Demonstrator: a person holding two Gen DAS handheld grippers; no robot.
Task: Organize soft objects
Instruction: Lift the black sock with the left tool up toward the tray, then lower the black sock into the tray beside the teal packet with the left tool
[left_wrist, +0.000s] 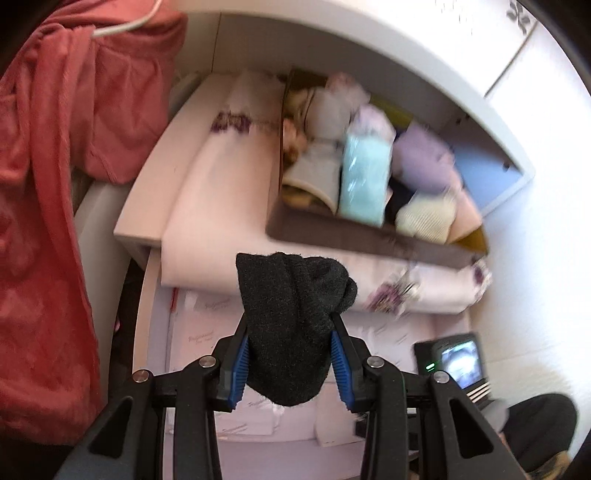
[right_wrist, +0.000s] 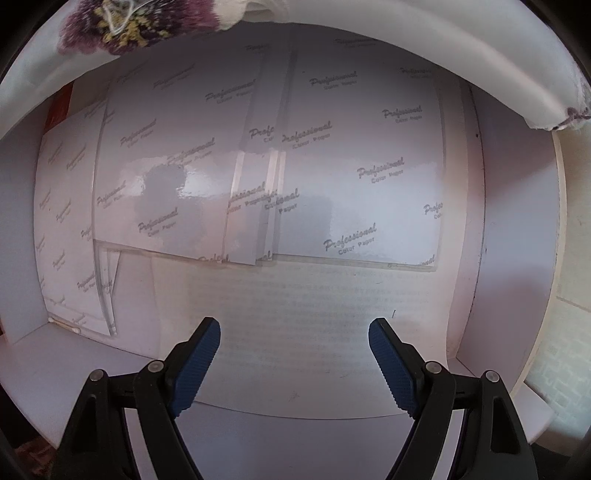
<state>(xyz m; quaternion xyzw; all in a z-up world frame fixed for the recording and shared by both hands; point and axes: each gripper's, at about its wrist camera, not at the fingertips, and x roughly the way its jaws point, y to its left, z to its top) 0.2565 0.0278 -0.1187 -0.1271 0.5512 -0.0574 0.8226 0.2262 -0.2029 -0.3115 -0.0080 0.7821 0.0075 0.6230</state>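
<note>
Up close, left gripper (left_wrist: 290, 332): its two blue-padded fingers (left_wrist: 236, 363) press in on a dark knit sock from either side, holding it.
Dark knit sock (left_wrist: 291, 321): charcoal, bunched and folded over; its upper end rises past the fingertips and its lower end hangs down between the black arms of the tool. It is in the air, in front of and below the brown tray.
Right gripper (right_wrist: 294, 325): its blue-padded fingers (right_wrist: 199, 354) stand wide apart with nothing between them, pointing into a white compartment.
Printed sheets (right_wrist: 354, 166): glossy white sheets with a repeated "Professional Color Paper" mark overlap across the surface of that compartment, just beyond the right gripper; this compartment sits below the brown tray.
Folded white cloth (left_wrist: 221, 206): pale fabric with purple flower embroidery lies under and beside the brown tray, its front edge just behind the sock.
Brown tray (left_wrist: 332, 230): a shallow open box resting on the folded cloth, blurred by motion.
Tray contents: packed side by side are a grey and cream item (left_wrist: 321, 166), a pale blue bundle (left_wrist: 364, 181), a lilac bundle (left_wrist: 421, 158) and a cream ribbed bundle (left_wrist: 426, 218).
Red garment (left_wrist: 48, 184): hangs far to the left of the brown tray.
Small screen (left_wrist: 454, 358): lit, below and to the right of the brown tray.
</note>
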